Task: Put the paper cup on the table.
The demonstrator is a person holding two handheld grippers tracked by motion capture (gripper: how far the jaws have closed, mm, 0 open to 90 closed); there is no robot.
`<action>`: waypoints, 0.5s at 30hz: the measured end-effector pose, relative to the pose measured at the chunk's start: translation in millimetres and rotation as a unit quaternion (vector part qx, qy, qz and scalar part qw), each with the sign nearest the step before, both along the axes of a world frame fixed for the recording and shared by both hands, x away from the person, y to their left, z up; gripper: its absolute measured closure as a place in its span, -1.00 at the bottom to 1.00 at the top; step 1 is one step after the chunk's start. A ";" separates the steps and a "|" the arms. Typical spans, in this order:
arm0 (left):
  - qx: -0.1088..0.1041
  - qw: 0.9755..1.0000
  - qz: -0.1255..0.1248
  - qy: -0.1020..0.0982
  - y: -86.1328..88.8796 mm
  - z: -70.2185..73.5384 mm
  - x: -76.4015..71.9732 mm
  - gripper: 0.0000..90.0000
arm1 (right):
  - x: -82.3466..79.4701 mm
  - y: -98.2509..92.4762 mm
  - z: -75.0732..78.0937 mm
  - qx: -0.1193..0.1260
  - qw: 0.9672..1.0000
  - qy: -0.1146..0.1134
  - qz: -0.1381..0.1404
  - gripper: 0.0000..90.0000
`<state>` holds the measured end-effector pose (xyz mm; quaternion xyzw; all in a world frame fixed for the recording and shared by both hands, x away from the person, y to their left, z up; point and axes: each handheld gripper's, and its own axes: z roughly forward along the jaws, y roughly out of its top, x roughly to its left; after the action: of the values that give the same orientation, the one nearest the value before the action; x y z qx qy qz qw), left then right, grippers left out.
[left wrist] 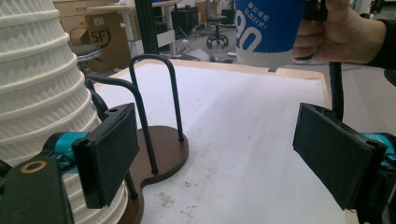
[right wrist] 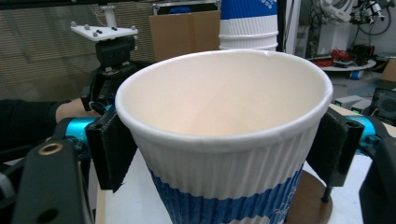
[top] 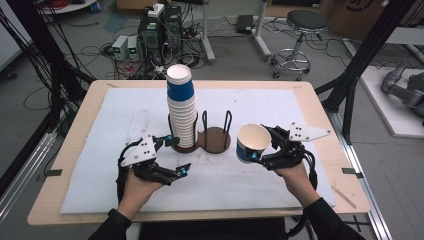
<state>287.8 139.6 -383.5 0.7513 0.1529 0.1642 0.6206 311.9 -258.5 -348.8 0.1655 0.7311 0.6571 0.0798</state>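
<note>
R gripper (top: 261,145) jaws clamp the loose paper cup (top: 251,142) by its ribbed sides, held up off the table. L gripper (top: 175,156) jaws wide, nothing btwn them, cup stack (top: 181,107) just beside one pad. Squeeze harder & the cup wall could buckle; a nudge from L could tip the stack.

Light wood table (top: 320,115), white mat (top: 135,115) covering most of the top. Dark brown cup-holder base (top: 216,140) on the mat, holding a cup stack (top: 181,107).
</note>
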 end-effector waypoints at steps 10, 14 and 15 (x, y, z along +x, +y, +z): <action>0.021 1.000 0.009 -0.009 1.1 -0.8 -1.5 -0.68 | 4.9 -9.6 2.3 0.001 1.000 -0.005 -0.017 -0.53; 0.022 1.000 0.010 -0.010 2.0 -0.5 -1.8 -0.68 | 7.0 -13.4 2.9 0.002 1.000 -0.007 -0.027 -0.53; 0.021 1.000 0.010 -0.009 2.4 -0.7 -1.8 -0.68 | 7.6 -14.5 3.0 0.001 1.000 -0.007 -0.030 -0.53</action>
<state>286.0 142.0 -384.2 0.7612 0.1516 0.1801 0.6043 319.6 -273.1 -345.8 0.1830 0.7242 0.6566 0.1046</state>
